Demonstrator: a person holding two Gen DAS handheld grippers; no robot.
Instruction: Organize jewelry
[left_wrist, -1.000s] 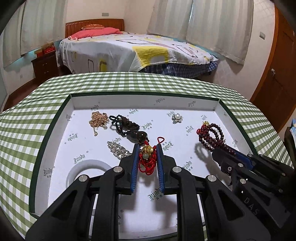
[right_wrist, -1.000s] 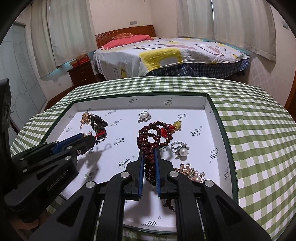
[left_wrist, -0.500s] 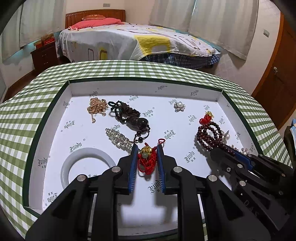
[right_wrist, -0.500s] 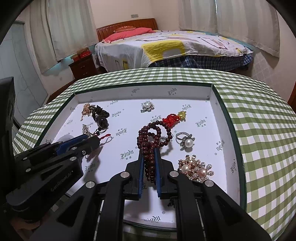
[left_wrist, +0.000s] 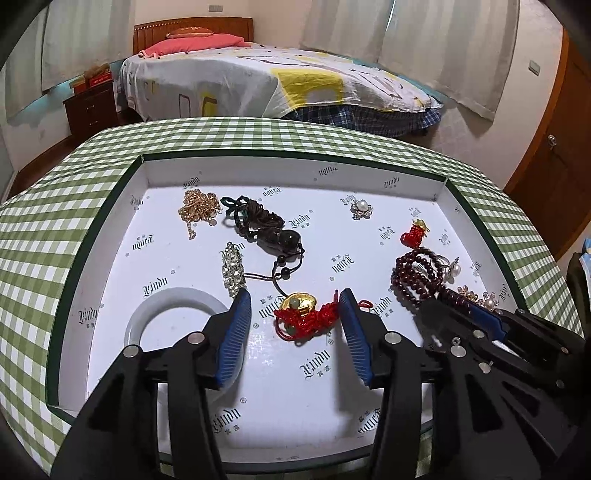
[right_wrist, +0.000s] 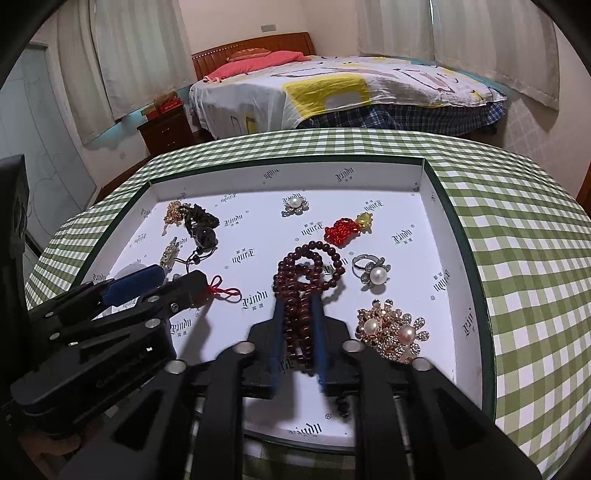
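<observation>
- The jewelry lies spread on the white printed floor of a shallow tray (left_wrist: 110, 236) with dark green outer walls, which sits on a counter (left_wrist: 44, 236) covered in green-and-white check cloth.
- A red knotted cord charm with a gold piece (left_wrist: 304, 314) lies flat on the tray floor between the blue pads of the left claw (left_wrist: 295, 325); the jaws are opening, and neither pad presses on the charm, though the right pad is just beside its cord.
- A dark red bead bracelet (right_wrist: 306, 280) lies in loops near the tray's middle right; its near strands run between the pads of the right claw (right_wrist: 299, 332), whose jaws are opening. The pads are blurred, and the beads appear to sit loose between them.
- At the bracelet's far end is a red knot with a yellow bead (right_wrist: 347, 229).
- Right of the bracelet lie a pearl ring (right_wrist: 371, 271) and, nearer, a rhinestone brooch with two pearls (right_wrist: 391, 328).
- A small pearl flower brooch (right_wrist: 294, 205) sits near the far wall.
- In the far left part lie a gold chain (left_wrist: 197, 210), touching a dark cord pendant with a gourd bead (left_wrist: 273, 236), and a rhinestone strip (left_wrist: 232, 267) beside it.
- A white bangle (left_wrist: 140, 321) lies at the near left, partly hidden by the left claw.
- Beyond the counter stand a bed (left_wrist: 258, 85) with a patterned cover and a dark wooden nightstand (left_wrist: 90, 110).
</observation>
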